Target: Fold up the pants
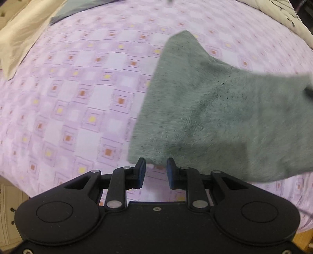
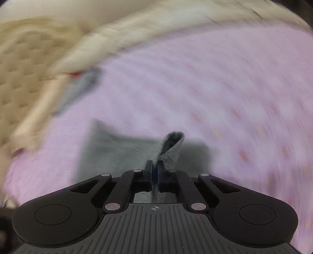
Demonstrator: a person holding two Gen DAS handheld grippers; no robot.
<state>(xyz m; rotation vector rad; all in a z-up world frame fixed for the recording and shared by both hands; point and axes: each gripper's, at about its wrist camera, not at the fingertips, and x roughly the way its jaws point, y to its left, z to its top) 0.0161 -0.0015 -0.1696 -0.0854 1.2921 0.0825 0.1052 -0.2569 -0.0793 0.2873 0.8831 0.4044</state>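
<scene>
The grey-green pants (image 1: 215, 117) hang and drape over the pink patterned bed sheet (image 1: 78, 97), filling the right half of the left wrist view. My left gripper (image 1: 156, 172) is open and empty, its blue pads just below the fabric's lower edge. My right gripper (image 2: 155, 168) is shut on a fold of the pants (image 2: 172, 144), which sticks up as a loop above the pads. More grey fabric (image 2: 117, 152) lies beneath it. The right wrist view is blurred by motion.
A beige quilt (image 1: 21, 39) lies at the left of the bed, and a cream duvet (image 1: 273, 13) at the far right. A grey cloth (image 1: 66, 9) lies at the far edge. The quilt (image 2: 29, 68) shows at the left in the right wrist view.
</scene>
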